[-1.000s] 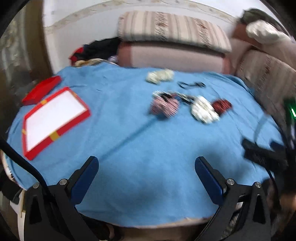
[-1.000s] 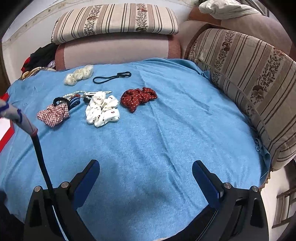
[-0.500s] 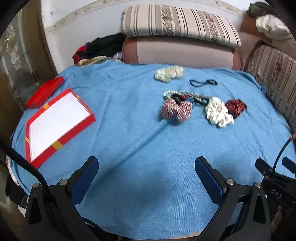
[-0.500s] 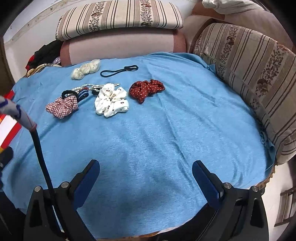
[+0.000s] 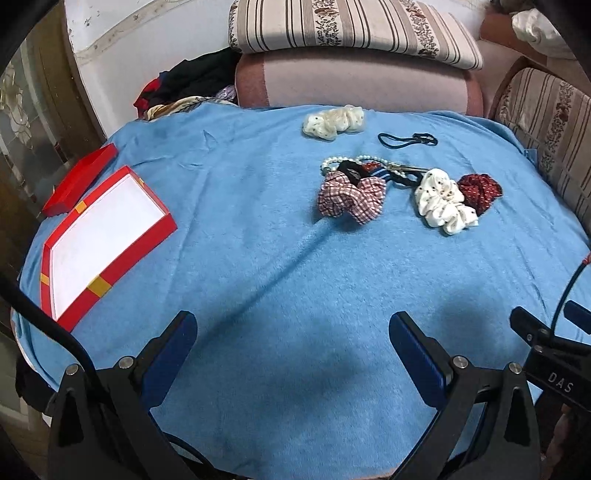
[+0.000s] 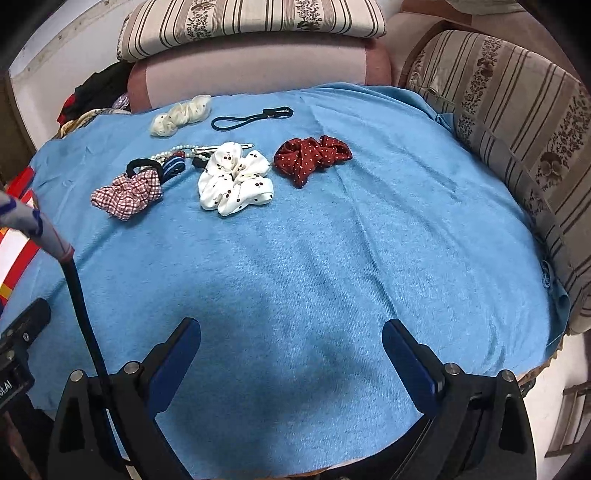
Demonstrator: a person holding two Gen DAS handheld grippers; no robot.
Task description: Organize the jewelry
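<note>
On the blue cloth lie a plaid scrunchie point(image 5: 351, 197) point(image 6: 127, 195), a white cherry-print scrunchie point(image 5: 445, 203) point(image 6: 234, 181), a dark red dotted scrunchie point(image 5: 480, 189) point(image 6: 310, 157), a cream scrunchie point(image 5: 334, 122) point(image 6: 181, 115), a black hair tie point(image 5: 406, 139) point(image 6: 251, 117) and a pearl string point(image 5: 341, 162) point(image 6: 173, 150) with dark bands. An open red box point(image 5: 99, 240) with a white inside sits at the left. My left gripper point(image 5: 291, 336) and right gripper point(image 6: 291, 339) both stand open and empty, well short of the items.
The red box lid point(image 5: 79, 179) lies behind the box. Striped cushions point(image 5: 351, 26) and a sofa arm point(image 6: 517, 129) ring the table's far and right sides. A pile of dark clothes point(image 5: 184, 85) sits at the back left. A black cable point(image 6: 85, 321) hangs near my right gripper.
Both views have shifted forward and steadied; the left view swung right, so the scrunchies sit more central. Neither gripper has changed its opening.
</note>
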